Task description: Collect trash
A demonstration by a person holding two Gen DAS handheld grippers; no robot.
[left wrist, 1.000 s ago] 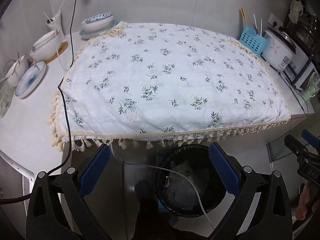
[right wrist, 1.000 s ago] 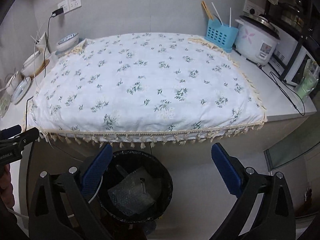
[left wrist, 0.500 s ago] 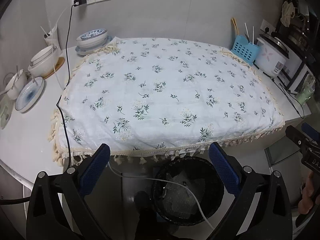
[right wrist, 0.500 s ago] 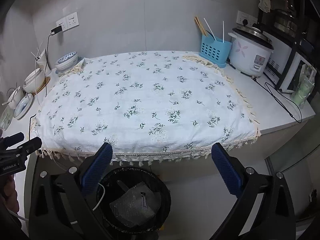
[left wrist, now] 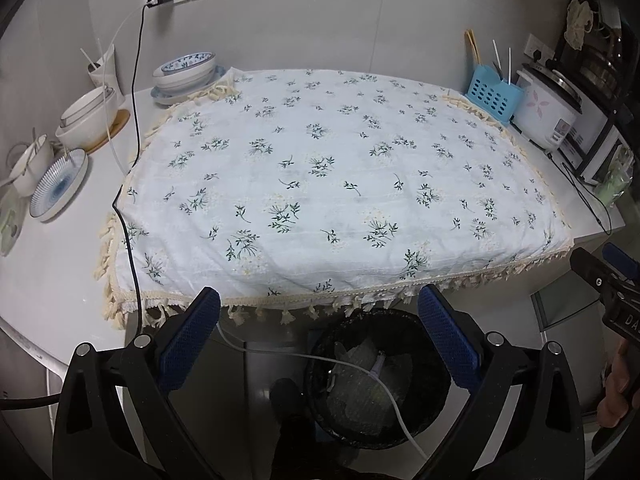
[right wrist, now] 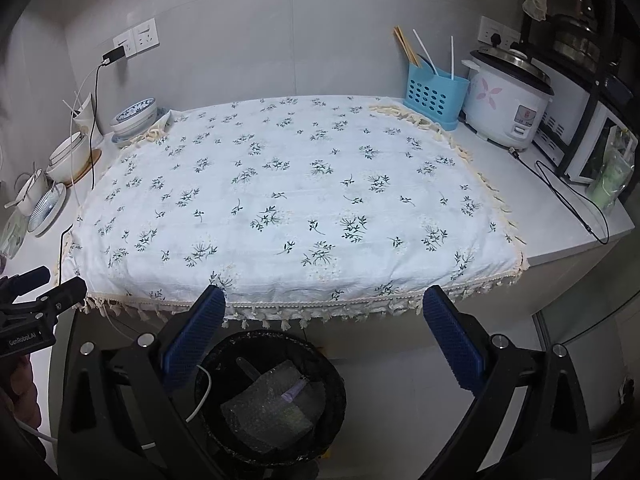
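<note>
A black trash bin point(left wrist: 434, 380) stands on the floor below the counter's front edge; it also shows in the right wrist view point(right wrist: 336, 400). Bubble wrap point(right wrist: 272, 412) and a small plastic piece point(right wrist: 294, 390) lie inside it. My left gripper point(left wrist: 320, 340) is open and empty, held above the bin in front of the counter. My right gripper point(right wrist: 324, 340) is open and empty, also above the bin. The white floral tablecloth point(left wrist: 340, 184) on the counter carries no visible trash.
Bowls and plates point(left wrist: 60, 184) stand on the counter's left. A blue utensil holder point(right wrist: 434, 96), rice cooker point(right wrist: 506, 104) and microwave sit at the right. A black cable point(left wrist: 134, 160) and a white cable point(left wrist: 360, 368) hang over the front edge.
Both grippers have pulled back and risen from the counter edge, so more of the wall and counter shows. Both stay open and empty.
</note>
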